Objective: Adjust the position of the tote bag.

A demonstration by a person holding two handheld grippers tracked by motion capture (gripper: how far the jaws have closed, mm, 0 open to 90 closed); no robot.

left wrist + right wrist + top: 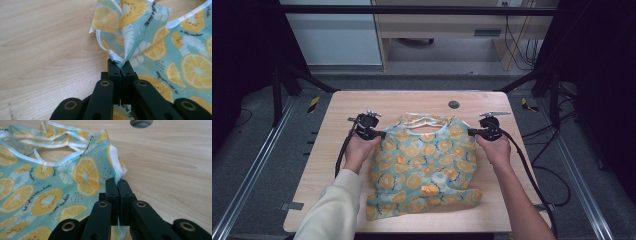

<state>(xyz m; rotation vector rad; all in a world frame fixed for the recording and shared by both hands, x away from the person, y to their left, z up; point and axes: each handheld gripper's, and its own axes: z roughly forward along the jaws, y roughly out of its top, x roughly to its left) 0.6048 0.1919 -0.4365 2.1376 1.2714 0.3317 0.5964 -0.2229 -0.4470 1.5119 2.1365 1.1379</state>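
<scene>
Pinching a bunched shoulder edge, the left gripper [121,65] had its jaws clenched on the top [424,160], which spread rightward from them across the table [337,150]. Its long axis ran from the neckline, level with both jaws, toward the person. The right gripper [117,182] gripped the opposite shoulder, cloth lying to its left. Both hands sat level, pointing inward, equally near.

The high view looks forward and down over the whole desk [337,150]. Each claw view sits low and close behind its jaws, both sharing the lemon-print garment [175,62] and probably its neckline.
</scene>
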